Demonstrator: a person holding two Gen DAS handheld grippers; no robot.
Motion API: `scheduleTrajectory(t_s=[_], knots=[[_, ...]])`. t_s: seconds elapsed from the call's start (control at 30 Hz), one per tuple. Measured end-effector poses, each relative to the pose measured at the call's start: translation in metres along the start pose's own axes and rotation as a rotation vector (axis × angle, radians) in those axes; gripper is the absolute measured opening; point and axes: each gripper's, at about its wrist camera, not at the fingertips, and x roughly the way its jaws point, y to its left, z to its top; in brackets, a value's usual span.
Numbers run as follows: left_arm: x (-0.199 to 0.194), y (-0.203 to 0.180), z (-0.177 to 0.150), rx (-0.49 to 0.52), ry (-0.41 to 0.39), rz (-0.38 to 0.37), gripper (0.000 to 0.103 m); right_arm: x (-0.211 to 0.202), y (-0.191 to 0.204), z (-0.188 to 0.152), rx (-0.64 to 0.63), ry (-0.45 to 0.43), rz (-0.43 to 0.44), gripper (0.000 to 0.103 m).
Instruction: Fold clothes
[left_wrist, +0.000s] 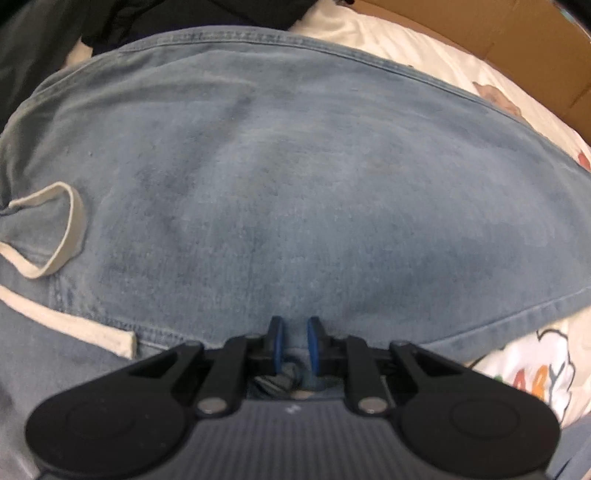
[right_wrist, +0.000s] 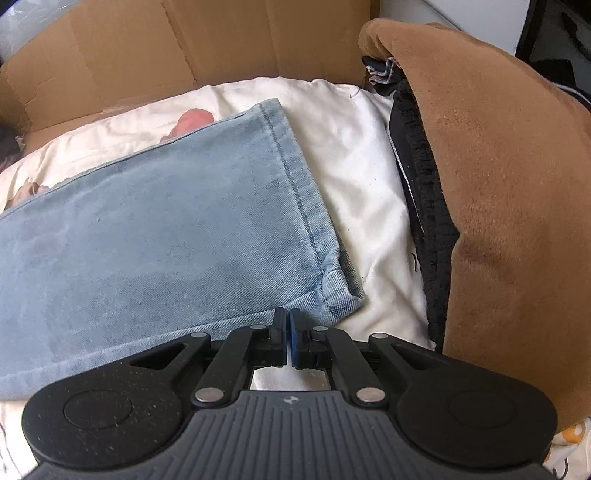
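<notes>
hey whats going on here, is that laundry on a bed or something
A person with a two-finger gripper in each hand is folding a pair of light blue jeans laid out on a white printed sheet. The left gripper sits low over the jeans with a bunch of denim between its pads. The right gripper is almost closed at the hem end of a leg, with nothing visibly between its pads. A brown garment lies piled over dark clothes alongside, and a cardboard box stands behind.

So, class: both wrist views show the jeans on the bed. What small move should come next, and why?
Probably lift the left gripper slightly: a bunch of the jeans sits between its fingers, whereas the right gripper is nearly closed and empty at the hem corner.
</notes>
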Motion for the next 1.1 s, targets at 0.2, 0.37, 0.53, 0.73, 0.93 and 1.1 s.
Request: scheduleTrajectory(t_s=[0.2,0.37,0.53,0.73,0.93,1.1], knots=[[-0.028,0.004,-0.001,-0.013,-0.028,0.0,0.054,-0.029,-0.008,0.009,0.025,0.011,0.038,0.026],[-0.062,0.009,-0.005,-0.026,-0.049,0.005,0.056,-0.073,-0.024,0.024,0.021,-0.012,0.05,0.027],[-0.097,0.017,-0.01,-0.043,-0.078,0.016,0.057,-0.112,-0.038,0.03,-0.004,-0.001,0.07,0.033],[-0.139,0.03,-0.022,-0.089,-0.099,0.035,0.06,-0.151,-0.053,0.012,0.011,0.023,0.099,0.034],[-0.186,0.043,-0.039,-0.137,-0.122,0.048,0.061,-0.2,-0.085,0.01,0.051,-0.01,0.086,0.034],[-0.213,0.051,-0.052,-0.186,-0.148,0.041,0.063,-0.243,-0.119,0.015,0.08,-0.053,0.061,0.034]])
